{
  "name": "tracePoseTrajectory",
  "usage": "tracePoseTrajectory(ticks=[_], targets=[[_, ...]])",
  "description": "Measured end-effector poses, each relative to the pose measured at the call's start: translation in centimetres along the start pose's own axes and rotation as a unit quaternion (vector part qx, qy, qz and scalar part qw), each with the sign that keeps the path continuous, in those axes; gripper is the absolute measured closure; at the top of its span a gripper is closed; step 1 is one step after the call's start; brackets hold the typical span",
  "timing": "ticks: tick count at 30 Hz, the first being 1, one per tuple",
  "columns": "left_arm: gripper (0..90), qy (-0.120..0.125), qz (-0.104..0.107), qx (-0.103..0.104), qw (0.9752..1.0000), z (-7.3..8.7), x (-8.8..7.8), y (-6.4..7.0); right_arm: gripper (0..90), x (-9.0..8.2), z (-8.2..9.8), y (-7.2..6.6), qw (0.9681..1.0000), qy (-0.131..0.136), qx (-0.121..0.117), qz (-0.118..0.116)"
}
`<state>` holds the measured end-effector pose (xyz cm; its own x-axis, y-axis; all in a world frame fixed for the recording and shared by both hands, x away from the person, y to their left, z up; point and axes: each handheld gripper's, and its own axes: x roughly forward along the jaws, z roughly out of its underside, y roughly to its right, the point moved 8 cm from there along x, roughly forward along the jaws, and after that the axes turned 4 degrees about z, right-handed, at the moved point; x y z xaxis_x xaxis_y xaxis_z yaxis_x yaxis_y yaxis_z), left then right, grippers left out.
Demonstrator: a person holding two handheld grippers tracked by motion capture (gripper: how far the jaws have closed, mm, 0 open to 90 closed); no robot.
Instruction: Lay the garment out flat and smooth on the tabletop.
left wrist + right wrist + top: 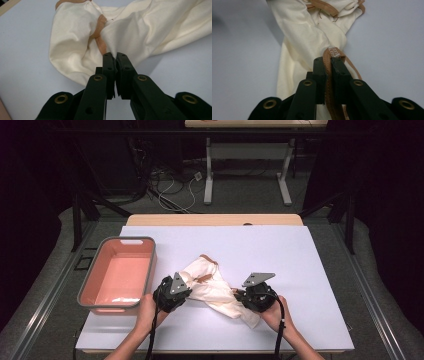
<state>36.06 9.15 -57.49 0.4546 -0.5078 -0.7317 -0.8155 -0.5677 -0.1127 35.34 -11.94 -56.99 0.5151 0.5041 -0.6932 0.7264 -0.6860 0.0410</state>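
A crumpled cream cloth bag with tan leather straps (212, 287) lies near the front middle of the pale lavender sheet (280, 255) covering the wooden table (150, 220), with open sheet behind it and to the right. A salmon-pink plastic bin with a grey rim (117, 275) sits at the sheet's left edge, just beside the left gripper (172, 292).

The left gripper's jaws are pressed together on a fold of the cream fabric (125, 37). The right gripper (255, 295) has its jaws clamped on 1 tan strap (327, 75); the stitching and a small woven label show in the right gripper view.

The high view takes in grey floor, loose cables (170, 187) and a second table's white legs (209, 175) beyond.
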Motion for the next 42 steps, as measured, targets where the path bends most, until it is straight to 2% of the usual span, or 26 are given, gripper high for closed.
tracePoseTrajectory(ticks=[6,9,10,14,17,19,22,25,28,31,34,37,42], targets=[[86.1,-0.016,0.002,0.004,0.9999,1.4,-0.3,0.2,82.0,0.1,0.3,-1.0,0.9998,-0.005,-0.005,-0.017],[85.9,-0.031,0.006,0.005,0.9995,2.2,-0.2,0.5,82.0,0.2,0.4,-1.6,0.9995,-0.006,-0.005,-0.029],[85.6,-0.04,0.008,0.006,0.9992,2.4,-0.2,0.6,81.7,0.1,0.6,-1.9,0.9992,-0.014,-0.006,-0.037],[80.6,-0.052,0.008,-0.003,0.9986,3.0,-0.2,1.0,77.5,0.2,0.7,-2.6,0.9984,-0.012,-0.01,-0.055],[72.1,-0.049,0.015,-0.003,0.9987,2.7,-0.7,1.1,71.6,-0.1,0.3,-2.5,0.9979,0.0,-0.005,-0.064],[58.8,-0.047,0.015,-0.004,0.9988,2.4,-1.0,1.1,68.5,-0.4,0.1,-2.3,0.9977,0.011,-0.007,-0.066],[49.6,-0.037,0.022,-0.006,0.9991,2.0,-1.5,1.2,66.9,-0.8,-0.2,-2.0,0.9971,0.026,0.003,-0.071],[44.3,-0.022,0.028,-0.007,0.9993,1.4,-2.0,1.6,66.1,-1.0,-0.5,-1.6,0.9966,0.037,0.013,-0.073],[42.9,-0.01,0.032,-0.005,0.9994,0.9,-2.2,2.0,66.4,-1.5,-0.7,-1.1,0.9962,0.047,0.02,-0.071],[42.5,-0.01,0.034,-0.006,0.9993,0.8,-2.0,2.1,67.1,-1.7,-1.0,-0.6,0.9956,0.062,0.029,-0.064],[43.7,-0.01,0.038,-0.003,0.9992,0.7,-1.6,2.4,68.6,-1.6,-1.0,0.1,0.9958,0.067,0.039,-0.048],[46.7,-0.014,0.054,-0.001,0.9985,0.9,-0.9,2.8,69.1,-1.4,-0.8,0.6,0.9961,0.062,0.048,-0.041],[57.9,-0.049,0.071,0.018,0.9961,1.9,0.4,3.7,69.5,-0.8,-0.2,1.2,0.9969,0.039,0.062,-0.03]])
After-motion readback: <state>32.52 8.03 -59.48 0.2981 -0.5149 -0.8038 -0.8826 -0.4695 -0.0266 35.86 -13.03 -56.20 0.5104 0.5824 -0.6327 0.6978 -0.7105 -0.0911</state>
